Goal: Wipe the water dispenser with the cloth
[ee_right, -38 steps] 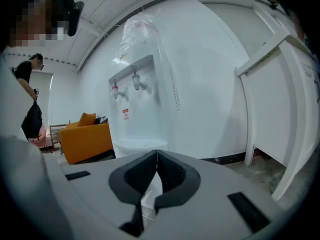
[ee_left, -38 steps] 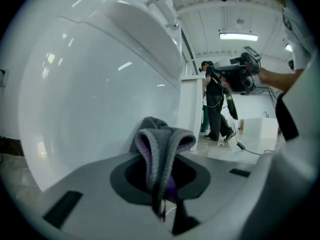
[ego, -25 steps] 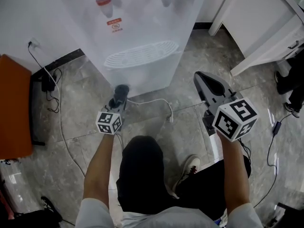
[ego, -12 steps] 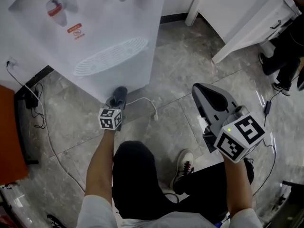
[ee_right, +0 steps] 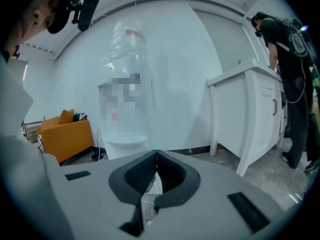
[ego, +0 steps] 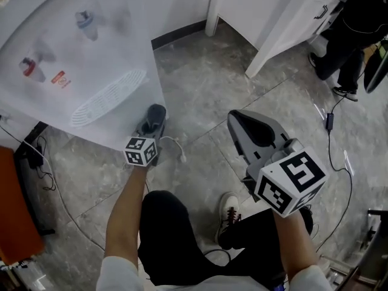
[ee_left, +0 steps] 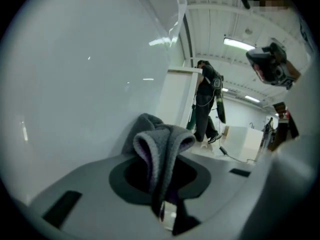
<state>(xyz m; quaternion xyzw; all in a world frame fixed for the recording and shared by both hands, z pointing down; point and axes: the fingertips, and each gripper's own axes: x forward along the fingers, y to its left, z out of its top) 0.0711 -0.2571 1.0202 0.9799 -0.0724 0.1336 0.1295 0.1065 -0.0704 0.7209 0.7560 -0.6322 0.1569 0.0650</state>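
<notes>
Forearms are both stretched forward over the grey stone floor (ego: 200, 77). The left hand-held gripper (ego: 151, 125) is extended low to the foot of the water dispenser (ego: 73, 47). One grey cloth (ee_left: 161, 146) is pinched between its jaws, folded into a loop and laid against the white lower panel beneath the drip grille (ego: 109, 97). The right hand-held gripper (ego: 241, 121) is held higher and nearer the head camera, well apart from the dispenser. Its jaws are pressed together with nothing between them. One dispenser is seen, fitted with two taps, one red (ego: 30, 66) and one blue (ego: 88, 20), and topped by one bottle (ee_right: 127, 39). One white cabinet (ego: 267, 11) is seen at the right, one orange armchair (ee_right: 67, 134) at the left, and one other person (ego: 354, 23) in dark clothes beside the cabinet.
</notes>
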